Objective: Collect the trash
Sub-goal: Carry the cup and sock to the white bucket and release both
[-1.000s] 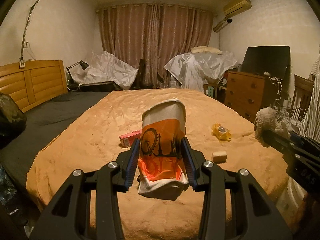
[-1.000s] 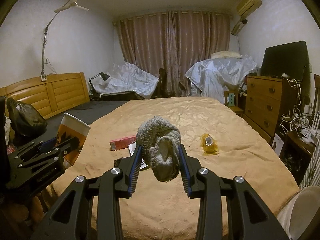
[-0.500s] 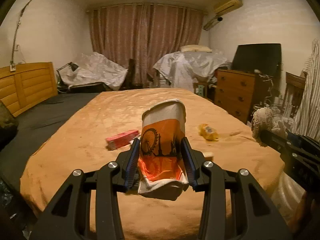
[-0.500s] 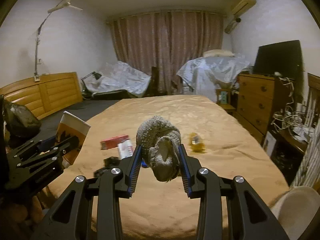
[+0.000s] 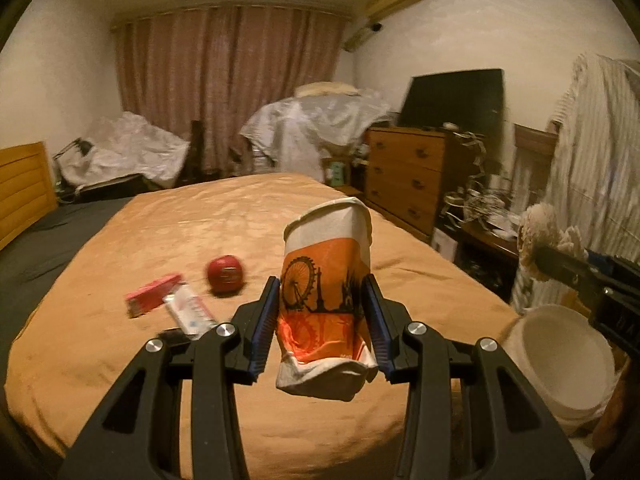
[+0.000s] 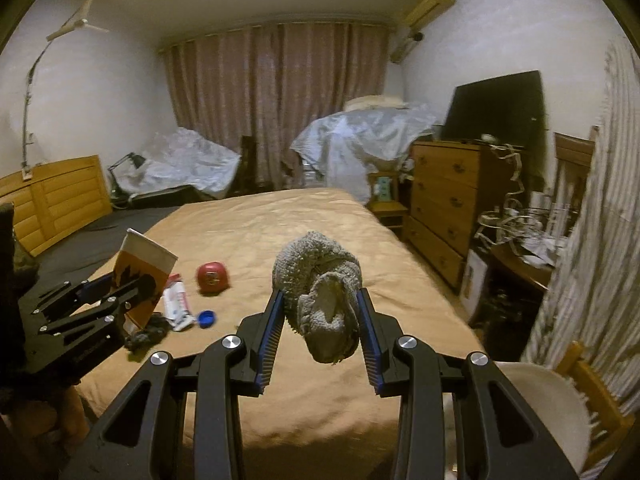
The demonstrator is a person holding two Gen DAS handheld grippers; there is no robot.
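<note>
The left gripper (image 5: pixel 324 316) holds a crushed paper cup (image 5: pixel 326 300), orange with a Ferris wheel print, its jaws pressed against both sides. Beyond lies a bed (image 5: pixel 248 220) with a tan cover. On it, left of the cup, sit a red round object (image 5: pixel 225 275), a pink box (image 5: pixel 152 294) and a white wrapper (image 5: pixel 188 312). At the right edge the right gripper (image 5: pixel 560 264) carries a fluffy wad (image 5: pixel 534 236) above a white bucket (image 5: pixel 560 364).

the white bucket (image 5: pixel 560 364) is partly hidden behind the right gripper (image 5: pixel 560 264) and cut by the frame's edge. the pink box (image 5: pixel 150 294), white tube (image 5: pixel 188 312) and red round thing (image 5: pixel 225 275) on the bed (image 5: pixel 240 220) are blurred, labels unreadable.
</note>
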